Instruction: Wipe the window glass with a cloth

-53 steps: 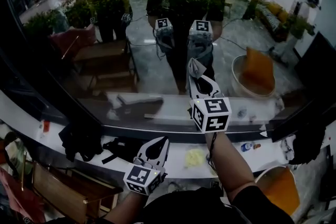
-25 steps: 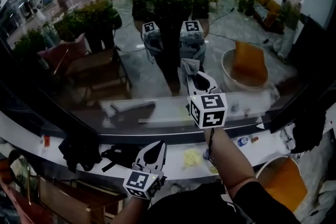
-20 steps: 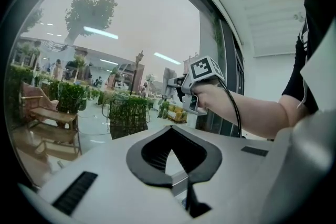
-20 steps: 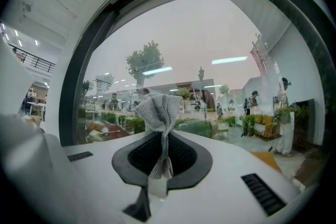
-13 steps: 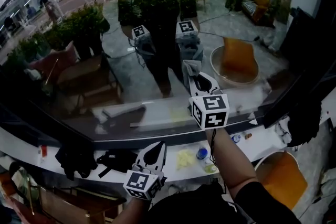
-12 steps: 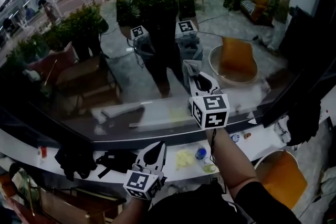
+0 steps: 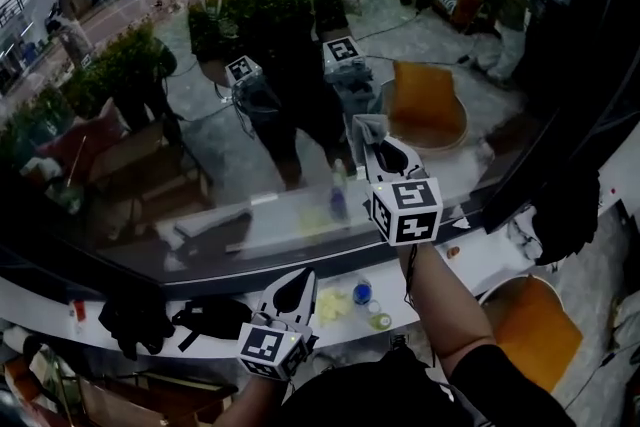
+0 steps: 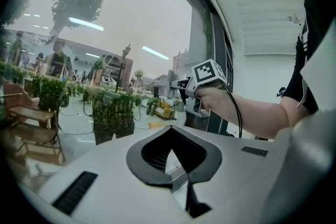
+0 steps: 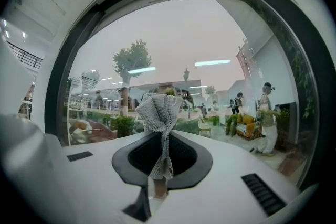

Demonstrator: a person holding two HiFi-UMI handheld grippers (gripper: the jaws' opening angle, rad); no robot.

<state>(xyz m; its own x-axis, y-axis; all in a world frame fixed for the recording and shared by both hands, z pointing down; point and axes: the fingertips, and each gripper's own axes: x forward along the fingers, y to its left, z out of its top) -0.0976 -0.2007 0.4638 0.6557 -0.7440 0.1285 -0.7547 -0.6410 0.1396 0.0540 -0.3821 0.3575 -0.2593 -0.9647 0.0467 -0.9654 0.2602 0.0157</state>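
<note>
ledge log, white sill (image 7: 485, 263) along the bottom of frame | lower left: black bundle (image 7: 133, 320) | bottom middle: yellow rag (image 7: 330, 305), blue-capped bottle (image 7: 362, 292) just beside it

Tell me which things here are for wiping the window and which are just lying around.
For the job: grey cloth, right gripper pinching it, window glass.
Lying about: yellow rag, blue-capped bottle, black bag on the sill; left gripper, shut, empty.
</note>
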